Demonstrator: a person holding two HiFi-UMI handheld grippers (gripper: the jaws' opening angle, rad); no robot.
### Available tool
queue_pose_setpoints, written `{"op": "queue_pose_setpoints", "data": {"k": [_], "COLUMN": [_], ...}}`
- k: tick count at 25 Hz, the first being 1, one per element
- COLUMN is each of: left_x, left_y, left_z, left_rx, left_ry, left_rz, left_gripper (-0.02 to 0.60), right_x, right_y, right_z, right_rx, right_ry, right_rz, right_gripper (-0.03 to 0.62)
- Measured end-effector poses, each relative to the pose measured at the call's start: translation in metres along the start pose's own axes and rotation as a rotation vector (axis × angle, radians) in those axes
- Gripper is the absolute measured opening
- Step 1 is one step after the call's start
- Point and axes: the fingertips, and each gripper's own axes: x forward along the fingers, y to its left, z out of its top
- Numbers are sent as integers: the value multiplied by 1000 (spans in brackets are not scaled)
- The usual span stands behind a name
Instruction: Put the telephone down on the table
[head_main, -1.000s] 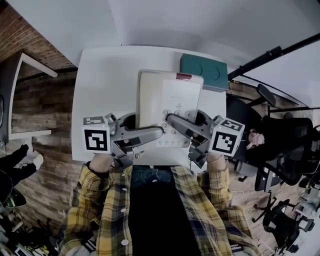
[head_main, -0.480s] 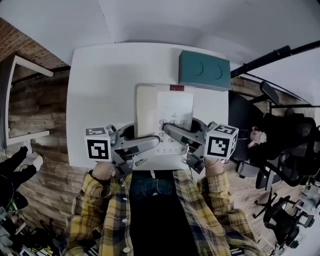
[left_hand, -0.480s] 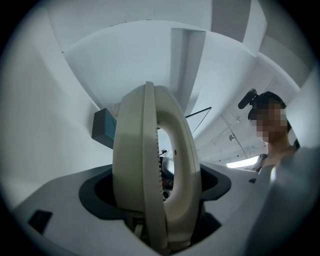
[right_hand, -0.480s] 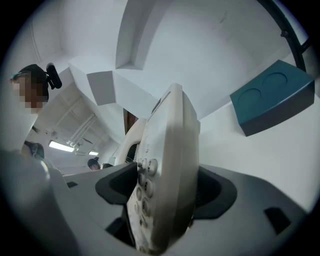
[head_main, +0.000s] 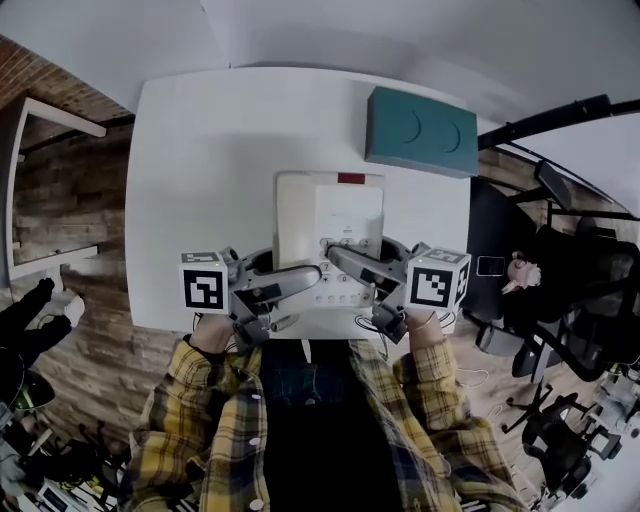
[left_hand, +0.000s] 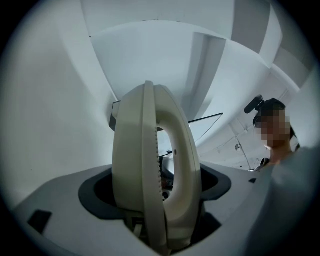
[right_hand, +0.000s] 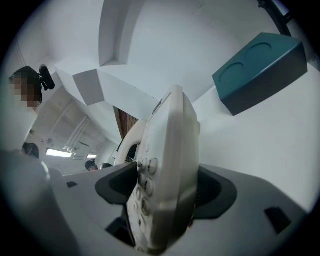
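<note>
Big white desk fills most of the head view, with brick wall to the left of it and office chairs off to the right. At the bottom edge you see the person's yellow plaid shirt.

The telephone is a cream desk phone sitting over the near middle of the desk, keypad end toward the person. Can't tell from here whether it's actually resting on the desk or just above it.

A teal box sits on the far right part of the desk, well apart from the phone.

Both tongs have the phone by its near end. The left tongs are clamped on the handset side, handset right between the jaws. The right tongs are clamped on the keypad side, buttons showing just by the jaw. The marker cubes stick out on either side of the phone's near end.
</note>
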Motion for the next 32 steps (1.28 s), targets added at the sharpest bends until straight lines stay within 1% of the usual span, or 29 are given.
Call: {"op": "queue_pose_setpoints", "data": {"k": [5, 8, 12, 16, 20, 26, 30, 32], "left_x": [2, 4, 7, 10, 13, 15, 18, 16], "left_y": [24, 34, 46, 58, 69, 85, 91, 94], "left_z": [-3, -6, -10, -12, -18, -15, -16, -17], "left_rx": [-61, -85, -88, -88, -118, -136, -176, -183], "left_ry": [3, 10, 32, 50, 48, 54, 40, 37], "left_rz": [8, 13, 20, 14, 20, 49, 64, 74], "left_gripper": [393, 393, 393, 399, 408, 417, 423, 423], "right_x": [8, 9, 10, 11, 10, 15, 17, 18], "right_y": [-21, -31, -43, -57, -67, -76, -83, -85], "right_z": [-8, -12, -17, -20, -25, -24, -27, -28], "right_rx": [36, 55, 84, 83, 86, 119, 139, 150], "right_ry": [25, 35, 38, 45, 59, 58, 66, 66], "right_rz": [-23, -34, -51, -92, -129, -135, -151, -150], "right_gripper": [308, 308, 308, 308, 308, 308, 308, 308]}}
